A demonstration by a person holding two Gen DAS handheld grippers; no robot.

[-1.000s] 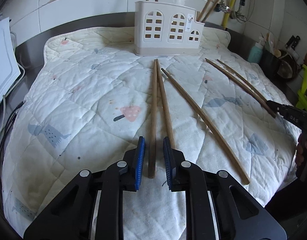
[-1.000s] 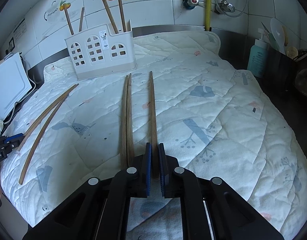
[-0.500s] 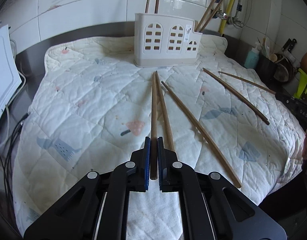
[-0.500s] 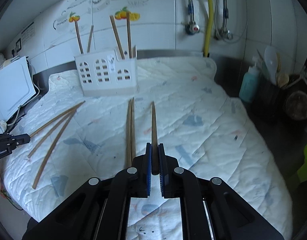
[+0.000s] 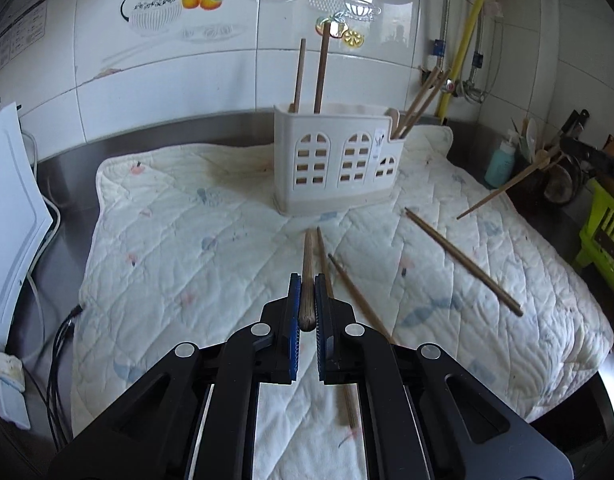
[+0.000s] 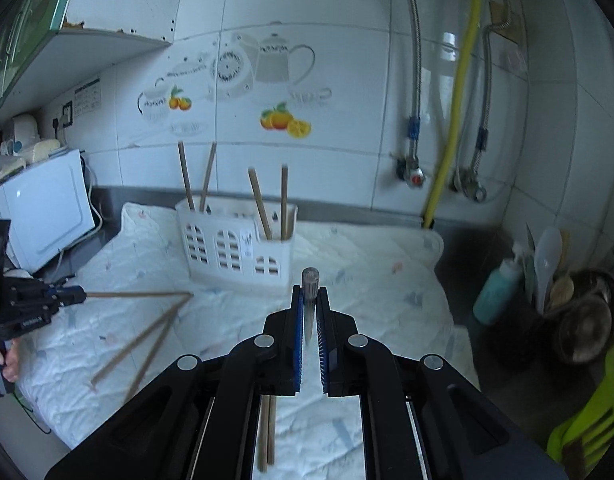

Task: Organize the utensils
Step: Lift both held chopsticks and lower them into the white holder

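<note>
My left gripper is shut on the near end of a brown wooden chopstick that points at the white utensil holder on the quilted mat. My right gripper is shut on another chopstick, lifted off the mat and seen almost end-on. Each wrist view catches the other gripper in the air with its stick: the right gripper and the left gripper. Loose chopsticks lie on the mat. The holder has several chopsticks standing in it.
A white appliance with cables stands left of the mat. Right of it are a teal bottle, a dark utensil pot and a green basket. Pipes, one of them yellow, run down the tiled wall.
The left gripper's jaws closed on the chopstick that lay between them. Both grippers then rose, each lifting its chopstick off the mat; the right one tipped upward most.
</note>
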